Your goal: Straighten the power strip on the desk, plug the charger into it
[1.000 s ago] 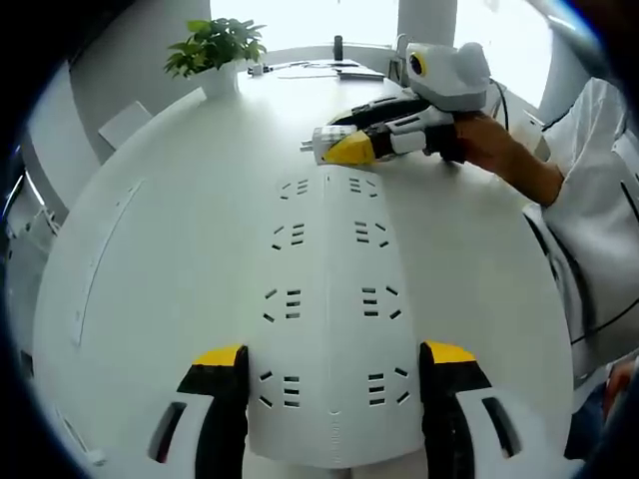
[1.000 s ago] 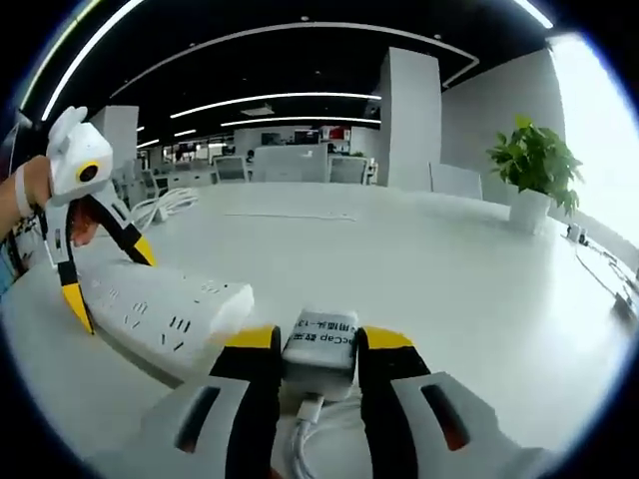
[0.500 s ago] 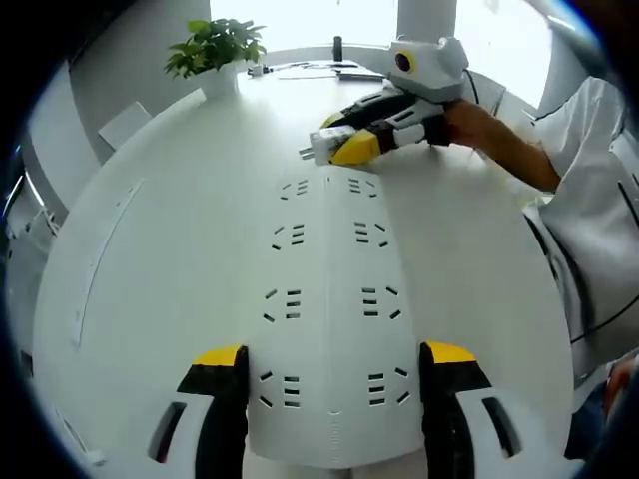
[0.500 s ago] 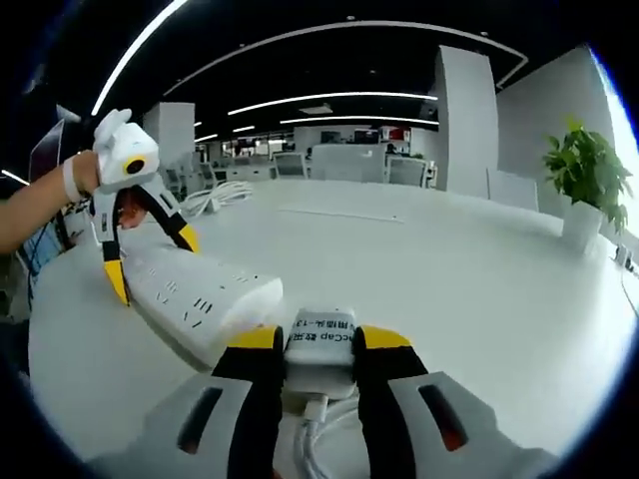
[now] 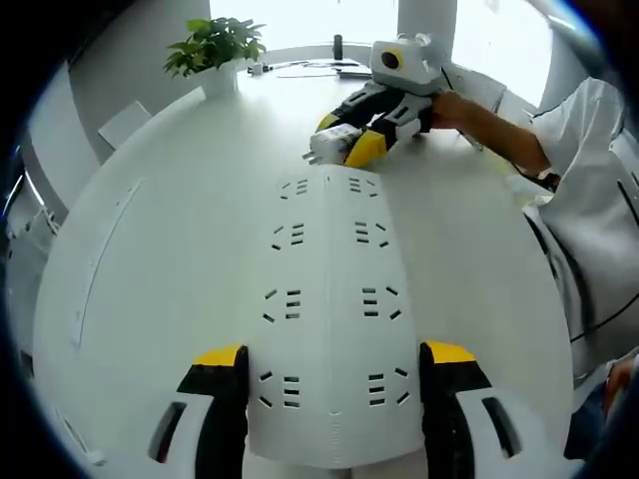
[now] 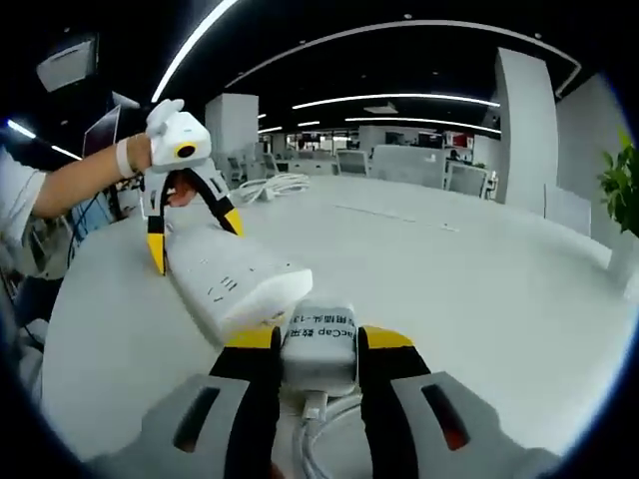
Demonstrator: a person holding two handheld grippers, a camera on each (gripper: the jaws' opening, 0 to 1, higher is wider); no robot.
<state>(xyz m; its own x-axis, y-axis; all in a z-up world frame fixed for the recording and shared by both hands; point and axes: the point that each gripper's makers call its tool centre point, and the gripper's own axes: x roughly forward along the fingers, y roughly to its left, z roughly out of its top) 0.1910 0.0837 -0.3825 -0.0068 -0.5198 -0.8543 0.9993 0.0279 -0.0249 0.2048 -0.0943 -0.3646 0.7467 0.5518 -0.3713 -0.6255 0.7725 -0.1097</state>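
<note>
A white power strip (image 5: 329, 299) with two rows of sockets lies lengthwise on the white desk (image 5: 150, 249). My left gripper (image 5: 334, 354) straddles its near end, with the jaws wide and a yellow-tipped pad against each long side. In the right gripper view, that left gripper (image 6: 193, 239) stands over the far end of the power strip (image 6: 240, 284). My right gripper (image 6: 319, 344) is shut on a white charger (image 6: 319, 337), whose cable trails back between the jaws. The charger sits just off the strip's near end. From the left gripper view, the right gripper (image 5: 344, 145) holds the charger (image 5: 324, 143) beyond the strip's far end.
A potted plant (image 5: 218, 45) stands at the desk's far left, with small items and cables (image 5: 319, 68) beside it. A coil of white cable (image 6: 275, 185) lies further along the desk. The person's white sleeve (image 5: 599, 200) is at the right.
The right gripper with the charger has swung a little to the left, toward the strip's end. The left gripper and the strip have stayed still.
</note>
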